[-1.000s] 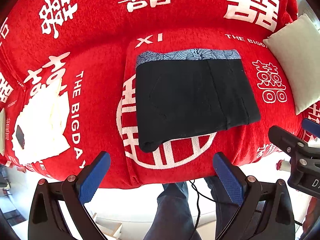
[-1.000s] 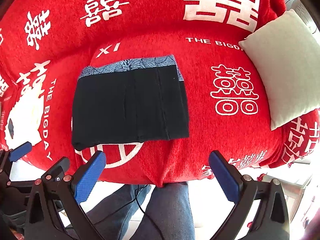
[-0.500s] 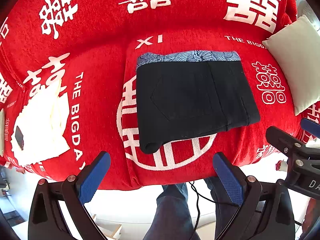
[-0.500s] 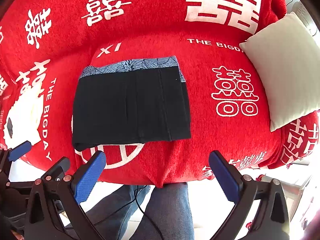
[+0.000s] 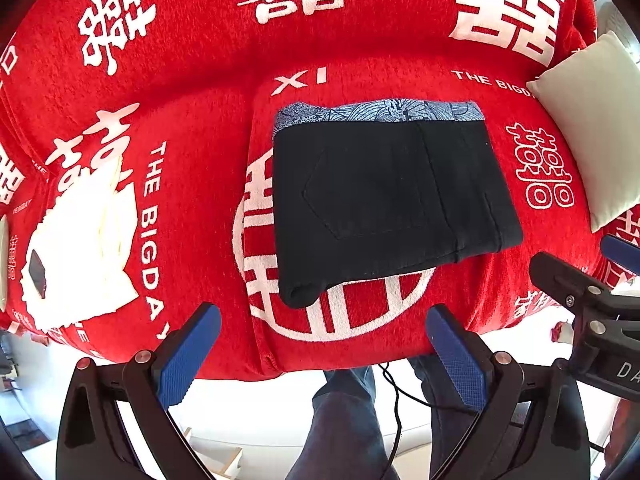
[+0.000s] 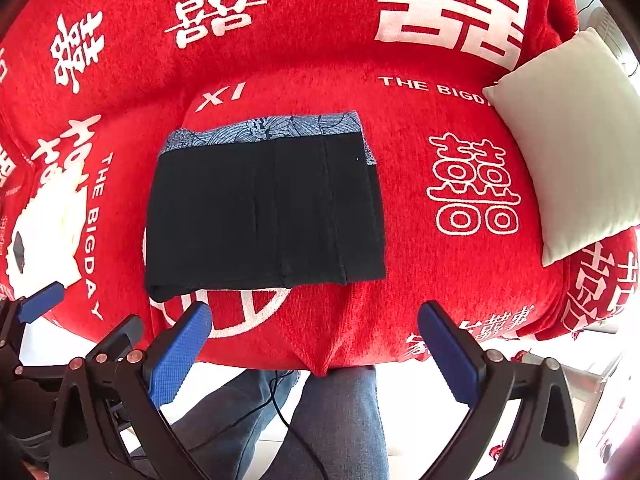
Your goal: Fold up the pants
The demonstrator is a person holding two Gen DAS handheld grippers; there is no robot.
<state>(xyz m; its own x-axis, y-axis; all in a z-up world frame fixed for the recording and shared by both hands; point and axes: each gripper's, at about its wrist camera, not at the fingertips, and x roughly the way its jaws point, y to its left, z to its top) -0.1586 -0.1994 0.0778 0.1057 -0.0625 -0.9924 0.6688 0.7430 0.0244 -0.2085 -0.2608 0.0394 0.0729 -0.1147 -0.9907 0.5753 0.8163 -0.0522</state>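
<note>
black pants (image 5: 384,200) folded into a flat, roughly square packet, lying on the middle of the seat. stitched back pocket faces up; a blue-grey patterned band (image 5: 380,112) shows along the far edge; the near left corner is a rolled fold. matte, dense fabric.

surface: sofa under a red cover (image 5: 192,92), nubbly weave, printed with white characters, a ring motif and "the big day". cream pillow (image 6: 572,140), finely ribbed, at the right end. white folded cloth (image 5: 80,248) at the left end, well apart.

left gripper (image 5: 324,344) and right gripper (image 6: 316,344) hang off the seat's front edge, jaws spread wide, empty; blue textured pads. a person's jeans-clad legs (image 6: 332,420) below, a thin black cable (image 6: 288,420) across them, pale floor.
</note>
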